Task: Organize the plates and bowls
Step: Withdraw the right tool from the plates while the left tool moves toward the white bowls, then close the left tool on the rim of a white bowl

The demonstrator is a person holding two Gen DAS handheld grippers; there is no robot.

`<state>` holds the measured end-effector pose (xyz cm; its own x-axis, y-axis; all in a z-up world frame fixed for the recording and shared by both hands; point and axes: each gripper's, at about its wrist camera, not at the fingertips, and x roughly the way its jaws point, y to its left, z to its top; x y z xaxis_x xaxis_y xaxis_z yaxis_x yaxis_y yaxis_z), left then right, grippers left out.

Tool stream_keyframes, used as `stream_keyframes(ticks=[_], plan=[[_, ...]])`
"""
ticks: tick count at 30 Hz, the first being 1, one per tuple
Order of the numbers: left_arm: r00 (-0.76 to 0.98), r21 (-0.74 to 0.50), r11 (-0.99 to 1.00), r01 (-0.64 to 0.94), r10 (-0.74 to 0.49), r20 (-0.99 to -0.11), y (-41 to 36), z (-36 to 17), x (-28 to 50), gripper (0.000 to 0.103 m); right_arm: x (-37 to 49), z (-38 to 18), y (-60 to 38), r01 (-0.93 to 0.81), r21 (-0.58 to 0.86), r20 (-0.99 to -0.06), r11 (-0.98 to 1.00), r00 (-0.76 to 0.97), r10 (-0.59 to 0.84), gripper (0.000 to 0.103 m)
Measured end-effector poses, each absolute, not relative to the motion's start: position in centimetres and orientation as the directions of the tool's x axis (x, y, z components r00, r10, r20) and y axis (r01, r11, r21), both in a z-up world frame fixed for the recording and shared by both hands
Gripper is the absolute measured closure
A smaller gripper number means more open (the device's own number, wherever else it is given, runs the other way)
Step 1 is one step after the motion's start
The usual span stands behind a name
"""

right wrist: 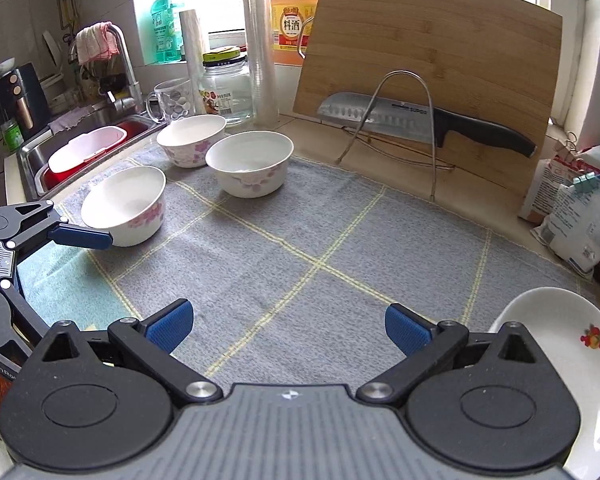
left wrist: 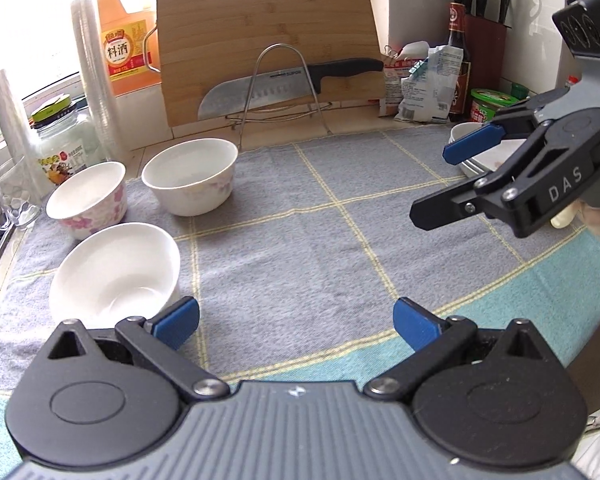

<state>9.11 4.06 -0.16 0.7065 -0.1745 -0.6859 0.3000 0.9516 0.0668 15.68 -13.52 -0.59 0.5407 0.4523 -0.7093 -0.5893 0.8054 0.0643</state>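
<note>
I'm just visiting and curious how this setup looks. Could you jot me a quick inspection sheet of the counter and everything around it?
Surface: grey checked towel on the counter.
Job's things: three floral bowls upright at the towel's left; white plate at right.
Clutter: cutting board, knife in a wire rack, cooking wine jug, glass jar, mug, food bags.
Grippers: left gripper open, empty; right gripper open, empty.
Cables: nothing seen.
Surroundings: sink with faucet, window, knife block.

Tiled counter (left wrist: pixel 352 124), grey checked cloth (left wrist: pixel 300 240) spread over it, three bowls (right wrist: pixel 250 162) on cloth, plate (right wrist: pixel 556 344) at its right.
</note>
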Motion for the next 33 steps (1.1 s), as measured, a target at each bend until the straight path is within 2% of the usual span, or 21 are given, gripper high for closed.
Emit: stream_keyframes(ticks=[13,18,23,29,33], plan=[[0.710,0.125,0.957,0.261,-0.102,-0.697,12.4,-1.6,8.4,0.001,16.4,-1.5,-3.3,-0.633,0.084,-0.731,0.770,0.485,0.479,0.000],[0.705,0.128,0.953,0.275,-0.109,-0.700,14.3,-2.3,8.9,0.001,17.1,-1.4,-0.1,-0.656,0.103,-0.733,0.748,0.458,0.503,0.000],[0.686,0.135,0.936,0.324,-0.135,-0.715,16.3,-2.3,8.9,0.001,17.3,-1.9,2.3,-0.688,0.079,-0.737,0.721,0.447,0.507,0.000],[0.676,0.171,0.935,0.309,-0.090,-0.731,20.3,-1.6,9.5,0.001,16.7,-3.2,4.1,-0.733,0.054,-0.742,0.678,0.424,0.519,0.000],[0.692,0.117,0.950,0.290,-0.123,-0.712,21.8,-0.5,11.3,0.001,16.2,-4.3,5.2,-0.745,0.031,-0.746,0.666,0.427,0.511,0.000]])
